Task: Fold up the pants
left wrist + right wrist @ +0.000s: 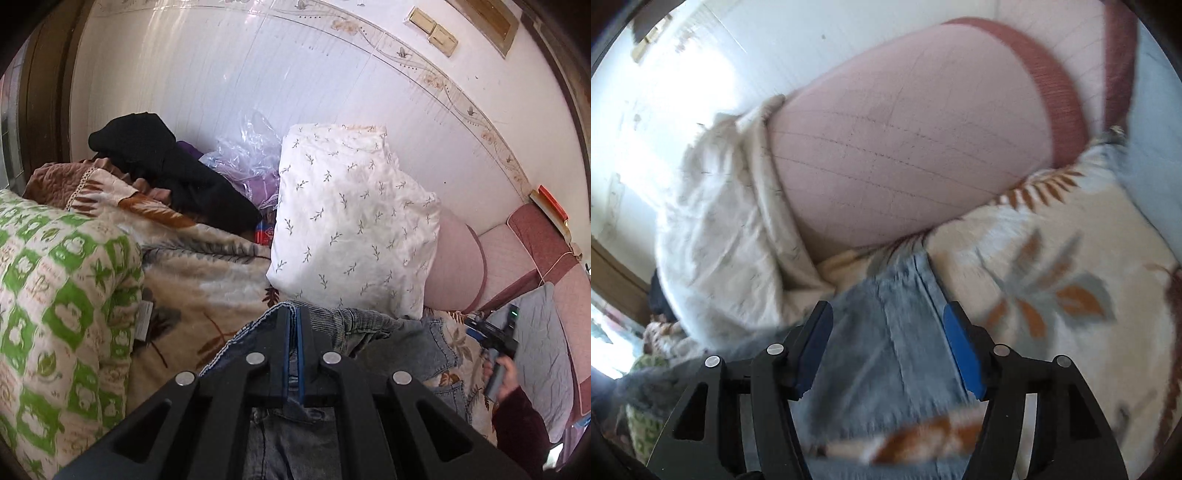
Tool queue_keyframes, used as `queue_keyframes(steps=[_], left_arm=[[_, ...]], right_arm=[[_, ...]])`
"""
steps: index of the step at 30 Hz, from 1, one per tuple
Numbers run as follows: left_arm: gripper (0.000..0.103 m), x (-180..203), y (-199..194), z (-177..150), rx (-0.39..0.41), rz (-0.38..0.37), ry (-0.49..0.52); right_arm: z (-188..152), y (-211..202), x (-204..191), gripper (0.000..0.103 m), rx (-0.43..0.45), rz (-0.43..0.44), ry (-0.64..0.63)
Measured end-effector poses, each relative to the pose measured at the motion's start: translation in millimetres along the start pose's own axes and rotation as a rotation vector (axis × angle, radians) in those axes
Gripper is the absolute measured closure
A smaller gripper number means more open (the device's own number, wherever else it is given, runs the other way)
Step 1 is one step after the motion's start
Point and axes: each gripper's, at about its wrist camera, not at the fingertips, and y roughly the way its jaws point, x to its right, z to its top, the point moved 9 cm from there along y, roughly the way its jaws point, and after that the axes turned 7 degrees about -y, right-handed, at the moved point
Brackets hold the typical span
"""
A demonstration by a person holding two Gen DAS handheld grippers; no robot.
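Left claw (pixel 293 325) is clenched on the jeans (pixel 369 325). Right claw (pixel 888 325) hovers released over denim on the bed (pixel 1052 258). Next: grip there, then fold.

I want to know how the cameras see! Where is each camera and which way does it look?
Left wrist: sits on the left gripper, shut on the jeans, facing the white pillow; the right hand shows.
Right wrist: sits on the right gripper, open over the jeans, facing the pink cushion.
Both show jeans, leaf blanket, cushion.

White leaf-print pillow (pixel 347 218), black garment (pixel 166 162)
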Motion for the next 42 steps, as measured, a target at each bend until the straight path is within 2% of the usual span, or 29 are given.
queue_keyframes(steps=[5,7,9,10,11,13,14,19,24,27,30,32,39,42], left_arm=[[0.099,-3,5,2,0.021,-0.007,0.014],[0.099,-5,6,1,0.029,-0.009,0.017],[0.099,-6,6,1,0.029,-0.009,0.016],[0.099,-7,5,1,0.029,-0.009,0.014],[0.099,-8,4,0,0.028,-0.009,0.012],[0.099,-8,2,-2,0.023,-0.011,0.007],[0.099,-9,1,-3,0.021,-0.011,0.004],[0.099,-8,-15,-9,0.029,-0.038,-0.03],[0.099,-14,-46,-22,0.053,-0.063,-0.066],[0.099,-22,-68,-40,0.057,-0.075,-0.093],[0.099,-32,-86,-68,0.041,-0.078,-0.111],[0.099,-41,-96,-93,0.021,-0.081,-0.135],[0.099,-85,-100,-190,-0.095,-0.029,-0.231],[0.098,-101,-96,-220,-0.117,0.018,-0.248]], right_arm=[[14,70,14,0.041,-0.078,-0.088,-0.036],[9,91,18,0.041,-0.128,-0.101,-0.039],[5,104,19,0.042,-0.141,-0.115,-0.052],[4,107,18,0.049,-0.138,-0.116,-0.062],[2,111,18,0.062,-0.141,-0.125,-0.069],[-3,114,19,0.078,-0.158,-0.192,-0.101],[-5,111,16,0.085,-0.16,-0.186,-0.107],[-2,63,-2,0.087,-0.061,-0.17,-0.136],[-5,-26,-5,0.087,0.091,-0.106,-0.107],[-11,-72,5,0.087,0.156,-0.062,-0.079],[-43,-116,18,0.087,0.184,-0.036,-0.056],[-62,-127,27,0.087,0.182,-0.026,-0.042],[-184,-138,69,0.087,0.065,-0.003,0.035],[-222,-144,77,0.08,0.023,0.029,0.074]])
